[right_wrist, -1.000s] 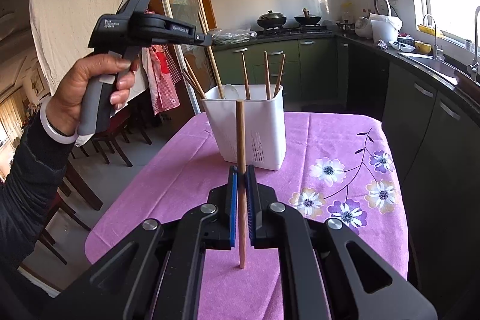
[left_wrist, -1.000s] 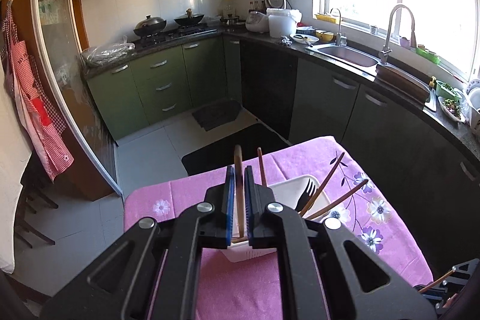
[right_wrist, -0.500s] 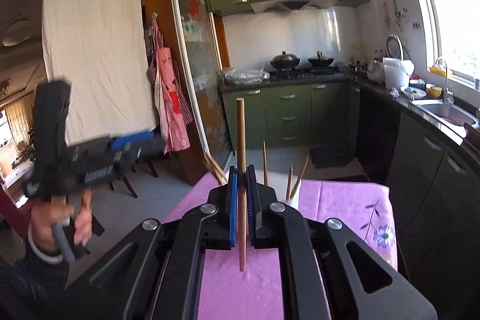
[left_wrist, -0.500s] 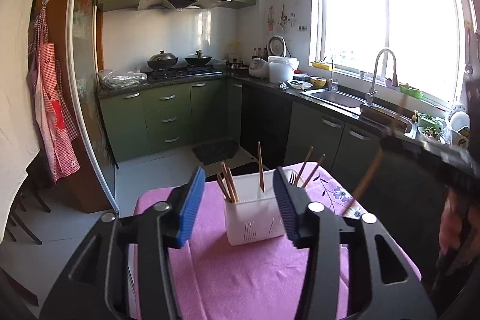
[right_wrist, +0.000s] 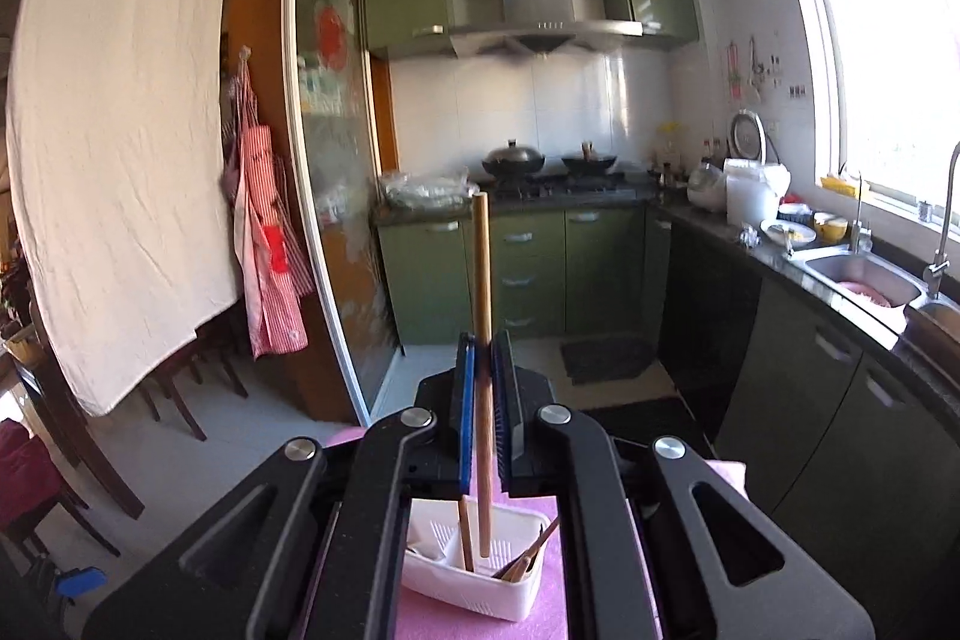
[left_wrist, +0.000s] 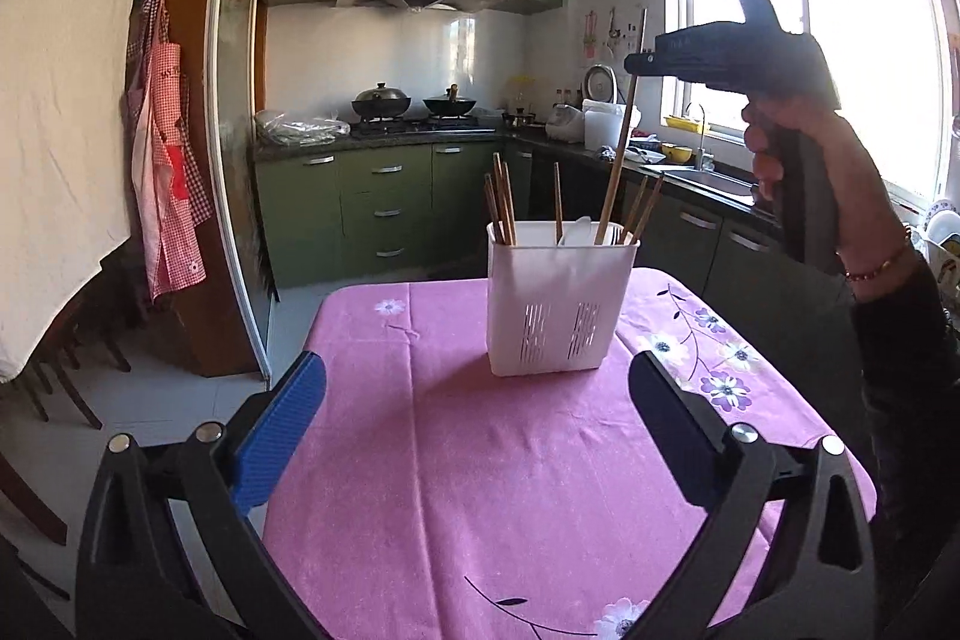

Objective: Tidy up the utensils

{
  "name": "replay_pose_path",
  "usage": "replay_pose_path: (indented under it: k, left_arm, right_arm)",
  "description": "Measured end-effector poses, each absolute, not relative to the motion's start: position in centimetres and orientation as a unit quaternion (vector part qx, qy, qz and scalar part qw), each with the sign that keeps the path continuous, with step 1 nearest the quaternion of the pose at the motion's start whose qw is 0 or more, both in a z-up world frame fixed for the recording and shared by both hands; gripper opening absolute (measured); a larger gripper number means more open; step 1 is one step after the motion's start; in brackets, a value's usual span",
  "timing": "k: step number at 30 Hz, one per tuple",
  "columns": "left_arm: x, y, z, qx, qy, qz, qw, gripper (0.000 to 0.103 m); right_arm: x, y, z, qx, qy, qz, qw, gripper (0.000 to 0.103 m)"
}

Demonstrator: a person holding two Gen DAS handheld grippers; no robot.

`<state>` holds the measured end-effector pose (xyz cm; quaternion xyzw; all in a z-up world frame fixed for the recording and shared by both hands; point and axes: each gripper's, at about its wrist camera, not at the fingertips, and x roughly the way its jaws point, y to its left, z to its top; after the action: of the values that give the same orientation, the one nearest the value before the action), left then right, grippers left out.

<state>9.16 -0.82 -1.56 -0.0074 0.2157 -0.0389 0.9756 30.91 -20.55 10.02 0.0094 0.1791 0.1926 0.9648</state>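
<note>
Chopstick (right_wrist: 482, 340) clamped in right gripper (right_wrist: 483, 400), no legible writing

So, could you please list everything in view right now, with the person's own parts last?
Holder: one, white, on the table, chopsticks inside.
Chopstick: one, wooden, upright in the right gripper, tip inside the holder.
Tablecloth: one, pink, floral, covering the table.
Woks: two, black, on the stove.
Apron: one, red checked, hanging at left.
Sink: one, steel, under the window.
Left gripper: open, facing the holder.
Right gripper: shut on the chopstick.
</note>
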Motion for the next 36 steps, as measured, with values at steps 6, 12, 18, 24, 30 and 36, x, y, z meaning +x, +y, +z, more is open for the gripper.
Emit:
replay_pose_path:
  k: [6, 12, 18, 24, 30, 36]
  left_arm:
    - [9.6, -1.2, -3.5, -0.011, 0.243, -0.047, 0.969, 0.096]
    - [10.2, -1.4, -3.9, -0.015, 0.256, -0.056, 0.965, 0.096]
    - [10.0, -1.4, -3.9, -0.019, 0.253, -0.051, 0.966, 0.096]
    - [9.7, -1.2, -4.0, -0.018, 0.252, -0.039, 0.967, 0.096]
    - [8.6, -1.5, -3.9, -0.014, 0.249, -0.038, 0.968, 0.096]
    - [6.3, -1.7, -3.3, -0.006, 0.232, -0.029, 0.972, 0.096]
  right_arm:
    - [33.1, -19.3, 5.4, -0.005, 0.223, 0.190, 0.956, 0.007]
    - [32.8, -18.7, 3.2, -0.009, 0.235, 0.199, 0.951, 0.018]
    - [25.8, -21.3, 4.6, 0.012, 0.166, 0.214, 0.963, 0.041]
    - [17.2, -25.9, 1.6, 0.032, 0.134, 0.188, 0.973, 0.077]
    - [9.6, -28.1, -2.9, 0.023, 0.128, 0.156, 0.979, 0.099]
    - [4.7, -28.7, -5.0, 0.003, 0.135, 0.144, 0.980, 0.099]
